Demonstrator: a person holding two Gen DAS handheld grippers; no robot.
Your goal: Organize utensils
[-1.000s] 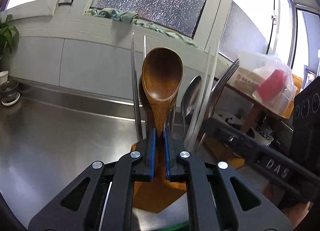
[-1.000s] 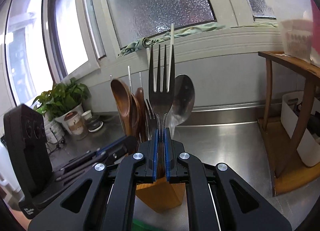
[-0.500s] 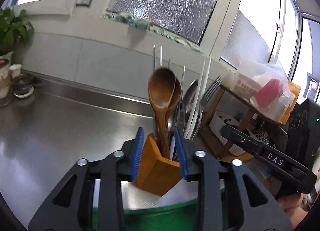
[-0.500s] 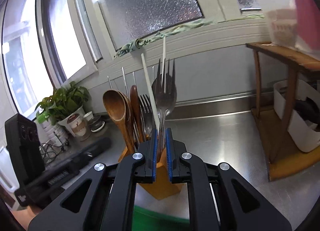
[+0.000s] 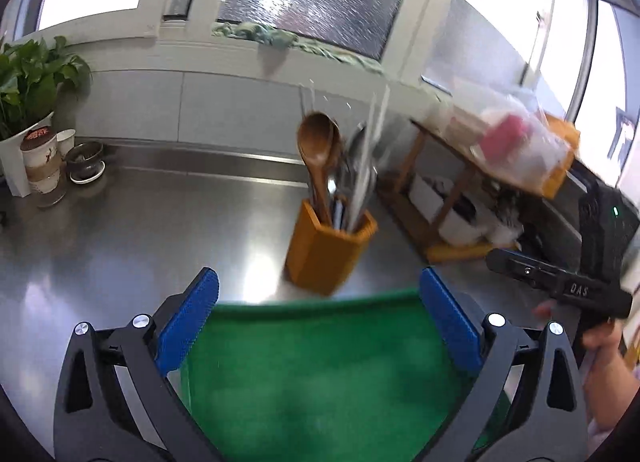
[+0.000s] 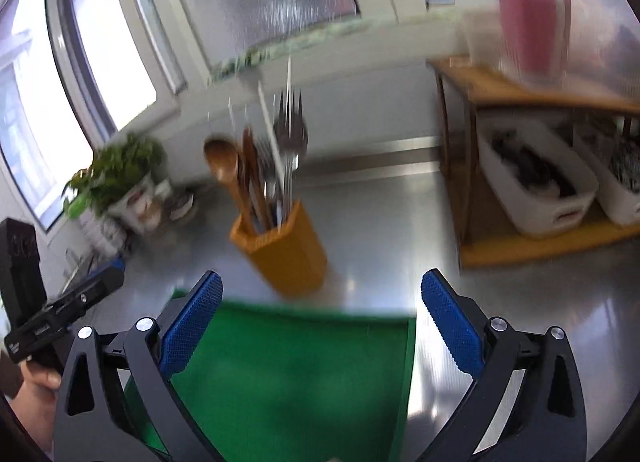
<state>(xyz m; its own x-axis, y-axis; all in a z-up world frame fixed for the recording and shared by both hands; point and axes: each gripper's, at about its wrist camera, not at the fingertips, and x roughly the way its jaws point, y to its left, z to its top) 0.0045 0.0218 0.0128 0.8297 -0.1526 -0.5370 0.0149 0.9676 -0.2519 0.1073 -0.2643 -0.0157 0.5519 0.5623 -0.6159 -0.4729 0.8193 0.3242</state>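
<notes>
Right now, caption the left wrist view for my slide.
Open left gripper above green mat, facing the orange utensil holder.

My left gripper [image 5: 320, 318] has its jaws spread wide, nothing between the blue pads [image 5: 188, 320]. My right gripper [image 6: 318, 320] is spread just as wide and empty. Each hand [image 5: 604, 354] grips its handle from below.

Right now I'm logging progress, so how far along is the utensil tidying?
Looks nearly done. The wooden spoon and fork stand in the orange holder with the other cutlery. Nothing is in hand: the left gripper and right gripper are both open and clear of the holder. No loose utensils show on the green mat, so little seems left.
</notes>
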